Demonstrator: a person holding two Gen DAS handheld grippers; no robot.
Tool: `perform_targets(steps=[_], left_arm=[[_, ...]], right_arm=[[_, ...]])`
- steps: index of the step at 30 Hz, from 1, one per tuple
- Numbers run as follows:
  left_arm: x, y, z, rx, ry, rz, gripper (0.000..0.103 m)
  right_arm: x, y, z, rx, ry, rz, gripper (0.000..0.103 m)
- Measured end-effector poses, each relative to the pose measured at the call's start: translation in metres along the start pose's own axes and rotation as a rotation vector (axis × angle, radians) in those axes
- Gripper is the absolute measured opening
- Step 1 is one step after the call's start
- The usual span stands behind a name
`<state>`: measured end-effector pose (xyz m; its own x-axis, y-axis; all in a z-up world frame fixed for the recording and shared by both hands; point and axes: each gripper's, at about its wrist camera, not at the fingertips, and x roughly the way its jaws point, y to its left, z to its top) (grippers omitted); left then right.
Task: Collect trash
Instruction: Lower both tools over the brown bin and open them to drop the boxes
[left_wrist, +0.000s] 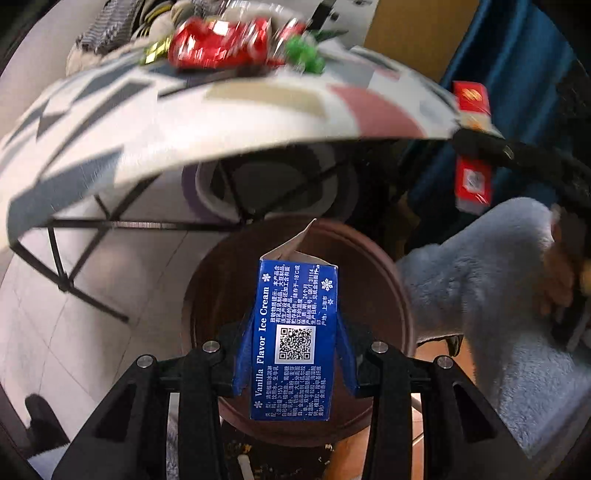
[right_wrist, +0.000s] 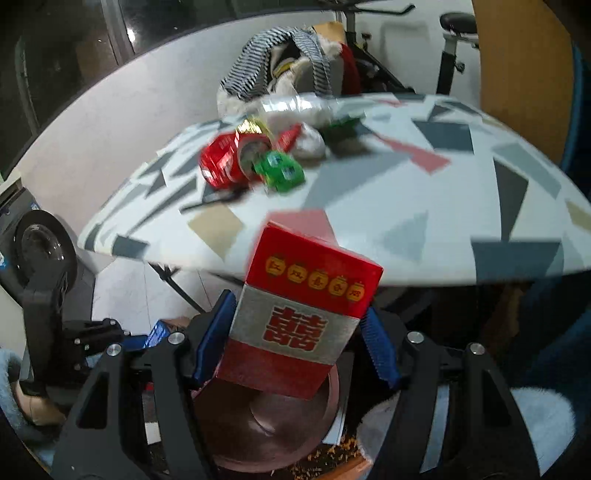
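Ice-cream carton (gripped) over bin

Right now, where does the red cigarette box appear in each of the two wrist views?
Left wrist view: the red cigarette box is at the upper right, beside the table edge, partly blurred.
Right wrist view: the same box fills the lower centre, between the blue pads of the right gripper.
Shared landmark: the red crumpled wrapper on the patterned table.
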<state>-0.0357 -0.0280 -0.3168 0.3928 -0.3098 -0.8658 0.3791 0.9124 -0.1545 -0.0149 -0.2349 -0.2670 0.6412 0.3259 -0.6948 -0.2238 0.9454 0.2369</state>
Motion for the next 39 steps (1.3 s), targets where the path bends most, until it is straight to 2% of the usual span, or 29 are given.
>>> perform_targets(steps=[7, 9, 10, 11, 14, 19, 23, 26, 29, 37, 38, 39], left_arm=[[0.018, 0.007, -0.002, -0.032, 0.038, 0.01, 0.042], [0.017, 0.008, -0.002, -0.033, 0.029, 0.013, 0.052], [0.013, 0.009, -0.002, -0.037, 0.013, 0.017, 0.066], [0.007, 0.009, -0.001, -0.039, -0.009, 0.027, 0.071], [-0.014, 0.01, 0.001, -0.055, -0.091, 0.047, 0.078], [-0.052, 0.023, 0.002, -0.139, -0.241, 0.117, 0.083], [-0.074, 0.033, -0.002, -0.205, -0.314, 0.158, 0.086], [-0.078, 0.042, -0.002, -0.242, -0.321, 0.181, 0.086], [-0.078, 0.049, -0.003, -0.266, -0.317, 0.191, 0.086], [-0.073, 0.054, -0.003, -0.278, -0.317, 0.193, 0.086], [-0.072, 0.052, -0.002, -0.271, -0.318, 0.192, 0.086], [-0.072, 0.05, -0.001, -0.261, -0.318, 0.191, 0.086]], right_arm=[[0.01, -0.005, -0.007, -0.021, 0.027, -0.034, 0.067], [0.011, -0.01, -0.008, 0.0, 0.032, -0.03, 0.067], [0.011, -0.012, -0.007, 0.011, 0.031, -0.028, 0.067], [0.012, -0.013, -0.008, 0.021, 0.034, -0.024, 0.067], [0.02, -0.01, -0.01, 0.006, 0.062, -0.021, 0.067], [0.046, 0.016, -0.022, -0.109, 0.151, -0.011, 0.067], [0.08, 0.043, -0.041, -0.232, 0.252, -0.001, 0.067], [0.105, 0.047, -0.054, -0.252, 0.339, -0.018, 0.067], [0.116, 0.046, -0.059, -0.237, 0.382, -0.025, 0.067], [0.115, 0.049, -0.06, -0.258, 0.385, -0.01, 0.067], [0.115, 0.05, -0.06, -0.26, 0.382, -0.003, 0.072], [0.114, 0.052, -0.059, -0.262, 0.376, 0.001, 0.082]])
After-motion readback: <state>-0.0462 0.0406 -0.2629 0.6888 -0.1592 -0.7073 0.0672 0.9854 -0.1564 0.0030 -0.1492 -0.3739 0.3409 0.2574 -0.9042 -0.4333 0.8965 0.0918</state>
